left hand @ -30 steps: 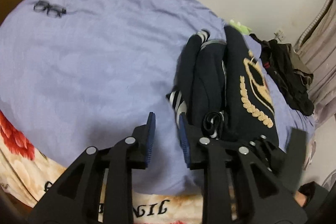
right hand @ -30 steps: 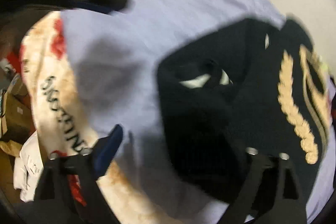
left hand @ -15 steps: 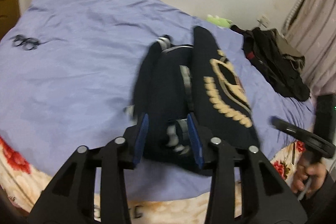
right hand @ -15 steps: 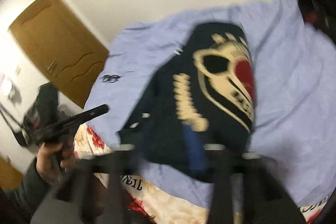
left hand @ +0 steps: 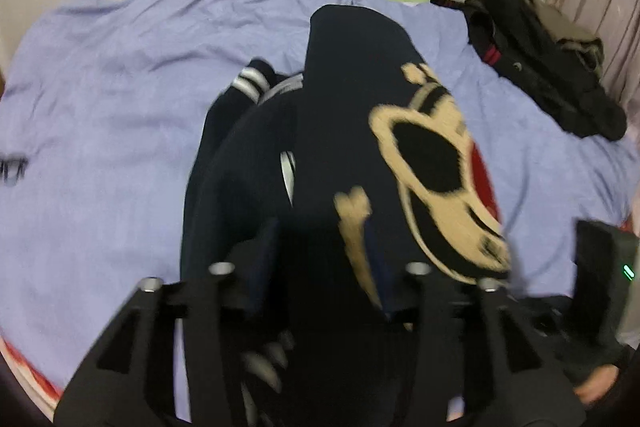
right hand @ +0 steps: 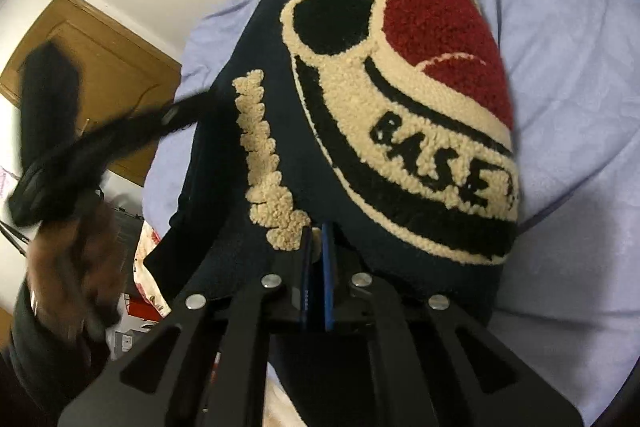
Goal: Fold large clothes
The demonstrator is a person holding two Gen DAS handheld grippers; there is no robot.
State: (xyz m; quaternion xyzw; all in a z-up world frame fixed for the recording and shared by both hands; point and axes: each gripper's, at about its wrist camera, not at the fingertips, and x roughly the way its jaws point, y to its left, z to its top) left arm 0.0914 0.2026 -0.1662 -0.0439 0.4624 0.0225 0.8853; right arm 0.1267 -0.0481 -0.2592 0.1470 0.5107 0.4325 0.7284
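A dark blue jacket (left hand: 344, 115) with a cream and red patch (right hand: 404, 67) lies in a folded heap on the bed (left hand: 120, 99), near its front edge. The right claw (right hand: 316, 251) is pinched tight on the near edge of the jacket, its blue pads almost touching. The left claw (left hand: 320, 259) has just been opening and its jaws stand half wide with jacket cloth between them; blur hides whether they press on it. A pile of dark clothes (left hand: 540, 63) lies at the far right
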